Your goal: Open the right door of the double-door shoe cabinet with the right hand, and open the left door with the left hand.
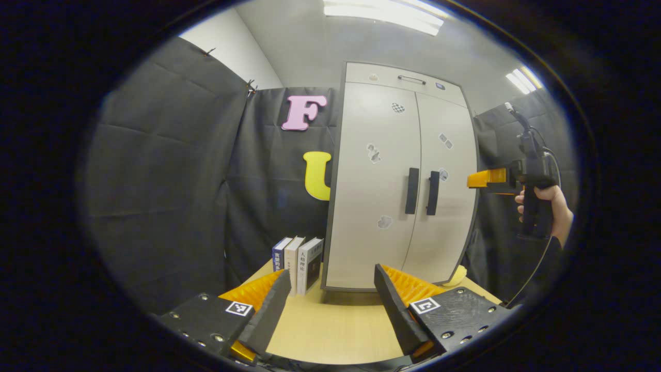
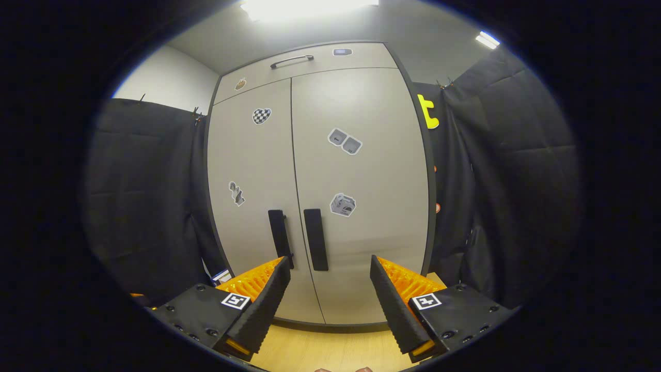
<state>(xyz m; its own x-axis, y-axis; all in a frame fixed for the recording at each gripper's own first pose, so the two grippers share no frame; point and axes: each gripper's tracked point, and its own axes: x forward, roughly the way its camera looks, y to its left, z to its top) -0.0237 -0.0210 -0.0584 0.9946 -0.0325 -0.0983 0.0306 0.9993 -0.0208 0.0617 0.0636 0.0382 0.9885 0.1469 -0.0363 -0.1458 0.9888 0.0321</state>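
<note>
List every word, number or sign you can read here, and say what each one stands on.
Nothing reads clearly.
Spines of the three upright books beside the pale grey double-door cabinet: printed characters, too small to read.
Grey stickers on the cabinet front: pictures, any text blurred.
Small dark badge on the top drawer: unreadable.
Square black-and-white marker on the right gripper: a pattern, no words.

The shoe cabinet (image 1: 400,181) is being viewed from farther back-left by the left gripper view, and close-up (image 2: 315,186) by the right gripper view.
</note>
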